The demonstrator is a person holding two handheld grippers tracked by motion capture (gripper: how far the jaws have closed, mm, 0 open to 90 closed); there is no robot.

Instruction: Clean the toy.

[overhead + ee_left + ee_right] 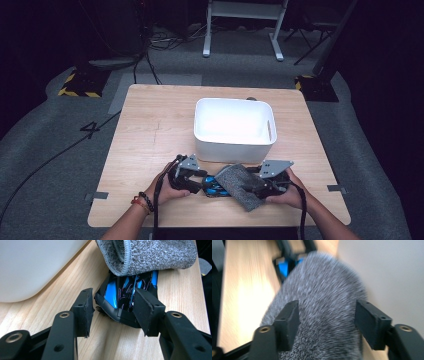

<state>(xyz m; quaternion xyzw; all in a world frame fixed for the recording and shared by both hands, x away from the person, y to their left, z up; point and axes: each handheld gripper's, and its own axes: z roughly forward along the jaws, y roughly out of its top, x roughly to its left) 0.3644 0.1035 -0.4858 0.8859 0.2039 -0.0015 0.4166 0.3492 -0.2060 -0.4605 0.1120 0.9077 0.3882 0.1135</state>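
A black and blue object (120, 293) lies on the wooden table near its front edge, its far end covered by a grey terry cloth (150, 255). My left gripper (115, 310) is shut on the object's bare end, one pad on each side. In the high view the left gripper (200, 184) comes in from the left and the right gripper (252, 186) from the right, with the cloth (240, 184) between them. The right gripper (327, 320) stands open, its jaws astride the cloth (324, 297) without pressing it. A bit of the blue object (284, 267) peeks out beyond the cloth.
A white plastic bin (235, 145) with nothing visible inside stands just behind both grippers, its front wall close to them (30, 267). The table (150, 130) has bare wood to the left and right. Table legs and cables are on the carpet beyond.
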